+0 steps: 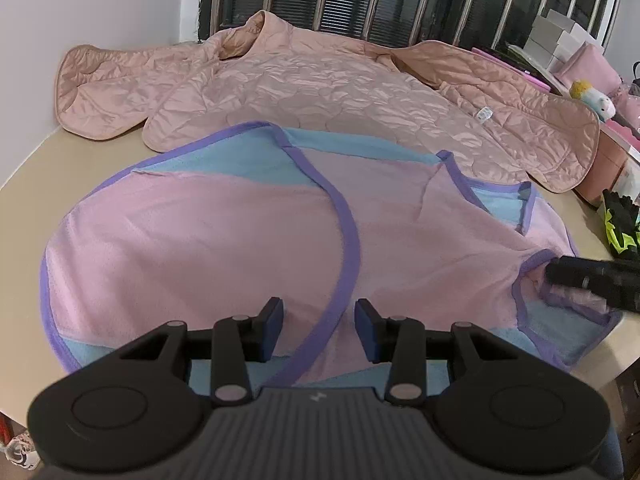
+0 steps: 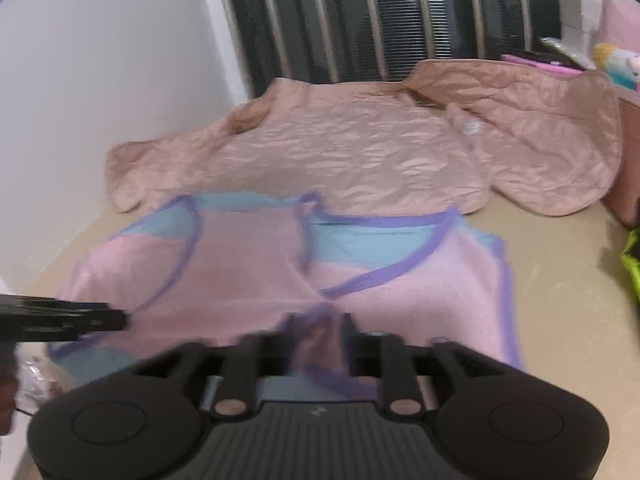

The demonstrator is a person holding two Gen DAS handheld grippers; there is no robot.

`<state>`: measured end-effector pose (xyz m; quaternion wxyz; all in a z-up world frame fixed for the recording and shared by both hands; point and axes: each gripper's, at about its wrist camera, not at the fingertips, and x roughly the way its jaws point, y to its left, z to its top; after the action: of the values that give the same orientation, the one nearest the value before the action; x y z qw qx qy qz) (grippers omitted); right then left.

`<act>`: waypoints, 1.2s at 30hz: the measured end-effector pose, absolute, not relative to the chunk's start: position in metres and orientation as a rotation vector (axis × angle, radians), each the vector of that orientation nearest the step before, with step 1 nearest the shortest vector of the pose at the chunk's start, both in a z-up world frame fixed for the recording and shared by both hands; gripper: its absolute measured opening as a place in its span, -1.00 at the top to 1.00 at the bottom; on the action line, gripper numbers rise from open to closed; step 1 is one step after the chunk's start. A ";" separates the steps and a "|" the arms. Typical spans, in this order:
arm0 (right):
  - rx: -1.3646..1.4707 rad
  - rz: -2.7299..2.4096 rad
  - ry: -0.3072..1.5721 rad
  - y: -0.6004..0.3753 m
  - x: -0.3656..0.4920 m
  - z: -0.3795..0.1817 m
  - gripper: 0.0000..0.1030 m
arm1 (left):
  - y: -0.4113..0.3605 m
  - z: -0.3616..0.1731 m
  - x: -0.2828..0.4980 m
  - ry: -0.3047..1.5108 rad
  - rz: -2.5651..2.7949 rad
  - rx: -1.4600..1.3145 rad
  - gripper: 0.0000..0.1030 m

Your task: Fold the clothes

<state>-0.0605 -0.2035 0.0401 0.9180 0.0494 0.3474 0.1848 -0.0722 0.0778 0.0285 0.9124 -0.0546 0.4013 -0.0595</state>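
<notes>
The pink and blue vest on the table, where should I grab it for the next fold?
Take the pink and blue vest by its purple-trimmed near edge, coming in from the near side. That hem lies flat toward both grippers, and the left gripper already stands open astride the purple trim, so a low pinch there should lift cleanly.

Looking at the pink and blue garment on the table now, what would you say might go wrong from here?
1. Purple-trimmed fabric lies between the open right gripper; pulling away may drag the pink and blue garment out of shape.
2. Its far edge overlaps the quilted pink jacket, so folding could snag it.
</notes>
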 end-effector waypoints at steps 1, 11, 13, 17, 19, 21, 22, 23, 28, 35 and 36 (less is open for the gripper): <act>0.093 0.393 0.704 -0.197 -0.062 0.039 -0.04 | 0.077 0.028 -0.072 0.826 -0.118 -0.108 0.22; 0.150 0.296 0.730 -0.209 -0.060 0.038 0.37 | 0.075 0.026 -0.076 0.810 -0.106 -0.082 0.21; 0.200 0.286 0.708 -0.216 -0.052 0.041 0.21 | 0.075 0.026 -0.075 0.810 -0.105 -0.080 0.21; 0.283 0.278 0.755 -0.215 -0.023 0.027 0.28 | 0.075 0.027 -0.075 0.810 -0.106 -0.079 0.20; 0.317 0.276 0.778 -0.214 -0.010 0.021 0.94 | 0.075 0.027 -0.076 0.808 -0.106 -0.078 0.20; 0.280 0.272 0.773 -0.206 -0.005 0.017 0.92 | 0.075 0.027 -0.078 0.804 -0.109 -0.077 0.16; 0.263 0.257 0.758 -0.206 -0.005 0.019 0.92 | 0.076 0.026 -0.078 0.801 -0.114 -0.082 0.15; 0.250 0.243 0.744 -0.206 -0.006 0.020 0.92 | 0.076 0.026 -0.078 0.798 -0.116 -0.085 0.15; 0.228 0.226 0.706 -0.206 -0.016 0.022 0.32 | 0.075 0.027 -0.079 0.802 -0.098 -0.066 0.14; -0.005 0.484 0.616 -0.188 -0.094 0.043 0.18 | 0.114 0.046 -0.112 0.755 -0.098 -0.067 0.13; -0.070 0.532 0.615 -0.186 -0.107 0.042 0.18 | 0.116 0.049 -0.119 0.746 -0.141 -0.063 0.08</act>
<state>-0.1068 -0.1858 0.0425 0.9178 -0.0342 0.2989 0.2589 -0.1189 0.1163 0.0486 0.9283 -0.0308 0.3641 -0.0688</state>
